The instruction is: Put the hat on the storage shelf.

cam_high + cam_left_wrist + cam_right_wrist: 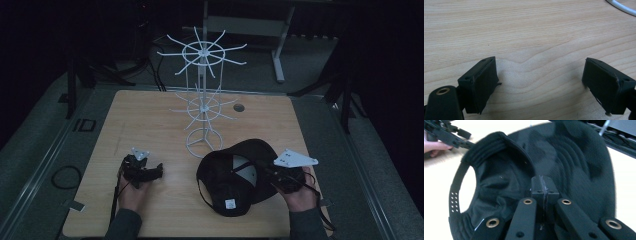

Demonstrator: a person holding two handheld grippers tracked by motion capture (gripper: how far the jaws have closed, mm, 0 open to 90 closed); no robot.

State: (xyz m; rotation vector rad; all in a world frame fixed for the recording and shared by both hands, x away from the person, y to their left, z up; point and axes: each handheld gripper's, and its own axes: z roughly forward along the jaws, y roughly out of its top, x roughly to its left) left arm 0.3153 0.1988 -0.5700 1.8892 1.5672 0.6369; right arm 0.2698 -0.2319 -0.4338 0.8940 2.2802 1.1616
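**Cap clamped in right tongs, left tongs empty**

We see the black fabric baseball cap (235,180) lying upside down on the light wood worktop (150,125), near its front right, just in front of the white wire hook stand (202,95). Right tongs (545,192) are pinched tight on the cap's edge. Left tongs (540,82) are spread wide over bare wood, gripping nothing, well apart from the cap.
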